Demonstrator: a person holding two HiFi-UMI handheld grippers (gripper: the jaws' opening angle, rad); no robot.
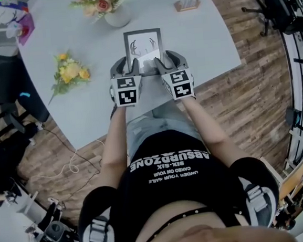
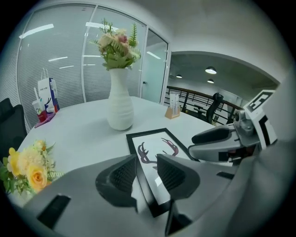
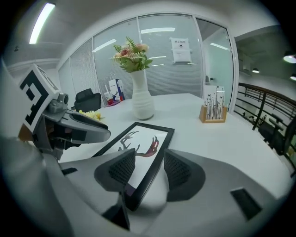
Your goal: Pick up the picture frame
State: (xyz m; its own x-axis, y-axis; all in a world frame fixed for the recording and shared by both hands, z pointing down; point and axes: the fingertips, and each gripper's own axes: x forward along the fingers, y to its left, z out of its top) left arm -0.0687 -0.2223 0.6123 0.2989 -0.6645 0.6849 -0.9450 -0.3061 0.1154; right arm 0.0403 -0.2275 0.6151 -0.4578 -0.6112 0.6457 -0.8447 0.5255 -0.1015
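Black-edged and lying flat, the picture frame (image 1: pixel 143 46) sat on the pale tabletop (image 1: pixel 213 38) straight ahead of me in the head view, with its antler print facing up. My left gripper (image 1: pixel 127 66) and right gripper (image 1: pixel 166 61) were side by side at its near end, one at each near corner. A yellow bouquet (image 1: pixel 69 72) lay well off to the left. A white vase (image 1: pixel 117 15) of flowers stood just beyond the frame's far edge.

In the left gripper view, my jaws stood spread. The frame's (image 2: pixel 159 152) left rail ran between them, and neither pad pressed on it. The vase (image 2: pixel 120 104) rose behind, and my other gripper showed at the right.

In the right gripper view, the jaws stood wide apart too, with the frame's (image 3: pixel 138 148) right rail between them near its corner, ungripped. A wooden holder (image 3: pixel 213 111) stood farther back on the right of the tabletop.
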